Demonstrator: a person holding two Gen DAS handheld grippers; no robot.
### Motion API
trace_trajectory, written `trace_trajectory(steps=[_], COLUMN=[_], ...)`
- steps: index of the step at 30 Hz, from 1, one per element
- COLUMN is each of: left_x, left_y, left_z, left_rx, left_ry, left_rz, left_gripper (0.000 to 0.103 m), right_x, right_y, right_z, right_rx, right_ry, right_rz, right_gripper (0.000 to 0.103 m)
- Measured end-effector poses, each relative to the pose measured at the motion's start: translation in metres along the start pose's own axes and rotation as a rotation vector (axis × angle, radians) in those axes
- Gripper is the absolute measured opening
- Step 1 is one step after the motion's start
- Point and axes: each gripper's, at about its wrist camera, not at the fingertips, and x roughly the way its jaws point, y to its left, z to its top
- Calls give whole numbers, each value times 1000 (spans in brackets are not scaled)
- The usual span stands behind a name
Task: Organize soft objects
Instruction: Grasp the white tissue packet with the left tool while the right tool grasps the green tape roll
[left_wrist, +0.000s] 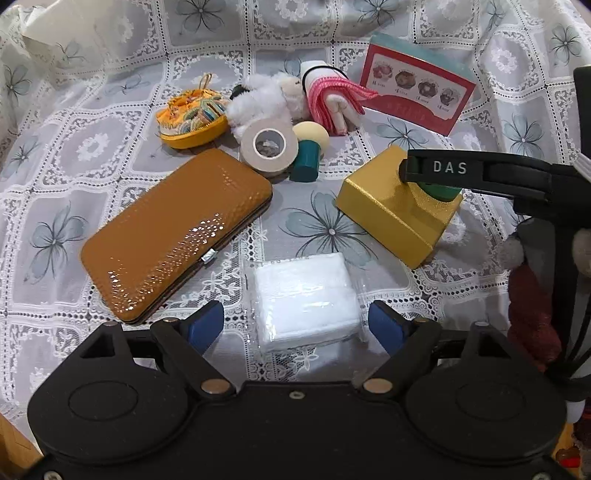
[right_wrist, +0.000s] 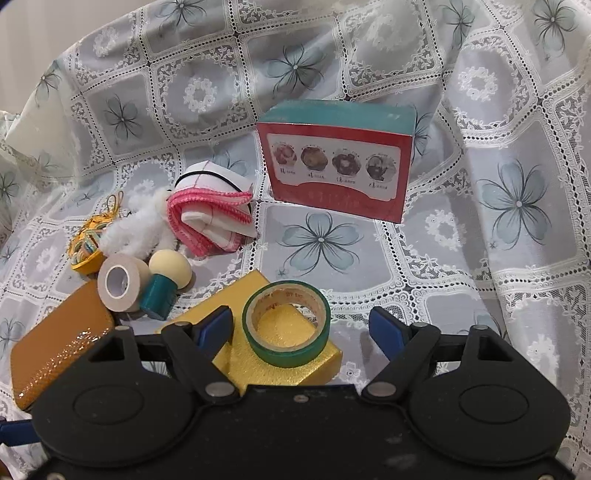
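Observation:
My left gripper (left_wrist: 297, 321) is open, its blue fingertips on either side of a white soft pack in clear plastic (left_wrist: 304, 301) lying on the lace cloth. My right gripper (right_wrist: 301, 328) is open, with a green tape roll (right_wrist: 286, 323) between its fingers, resting on a gold box (right_wrist: 280, 347). Further back lie a white fluffy toy (left_wrist: 264, 99), a rolled pink-and-white cloth (left_wrist: 334, 96) and an embroidered yellow pouch (left_wrist: 192, 118). The right gripper's arm (left_wrist: 480, 173) crosses over the gold box (left_wrist: 391, 210) in the left wrist view.
A shiny tan case (left_wrist: 177, 232) lies left. A beige tape roll (left_wrist: 267, 146) and a cream-and-teal sponge puff (left_wrist: 310, 151) sit mid-table. A red-and-teal box (right_wrist: 336, 162) stands at the back. A dark plush thing (left_wrist: 532, 295) hangs at the right edge.

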Motion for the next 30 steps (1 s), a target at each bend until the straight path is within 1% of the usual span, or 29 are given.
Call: trace_trajectory(steps=[1, 2, 3, 4, 5, 10, 14, 19, 23, 26, 30], left_x=[2, 3, 4, 6, 7, 13, 11, 6, 11, 18, 21], left_y=[0, 0, 0, 0, 0, -2, -2, -2, -3, -3, -7], left_z=[0, 1, 1, 2, 2, 4, 4, 3, 6, 8, 9], left_rx=[-2, -3, -5, -8, -10, -21, -30, -37, -42, -45, -38], left_ry=[2, 3, 6, 7, 10, 14, 1, -19, -6, 26, 35], left_rz=[0, -1, -2, -3, -4, 4, -2, -9, 13, 33, 57], left_gripper=[82, 82, 82, 82, 82, 84, 84, 87, 87, 87, 87], right_x=[1, 1, 1, 1, 1, -1, -8, -18, -23, -28, -34], right_y=[0, 0, 0, 0, 0, -3, -8, -14, -18, -21, -23], right_z=[0, 1, 2, 3, 4, 6, 7, 6, 4, 1, -5], right_rx=[0, 2, 4, 3, 2, 16, 37, 57, 72, 81, 87], right_ry=[-4, -7, -12, -13, -13, -26, -38, -54, -56, -51, -43], right_rz=[7, 14, 18, 24, 25, 3, -5, -9, -11, -15, -17], right_gripper=[71, 62, 57, 49, 48, 48, 48, 48, 48, 48, 48])
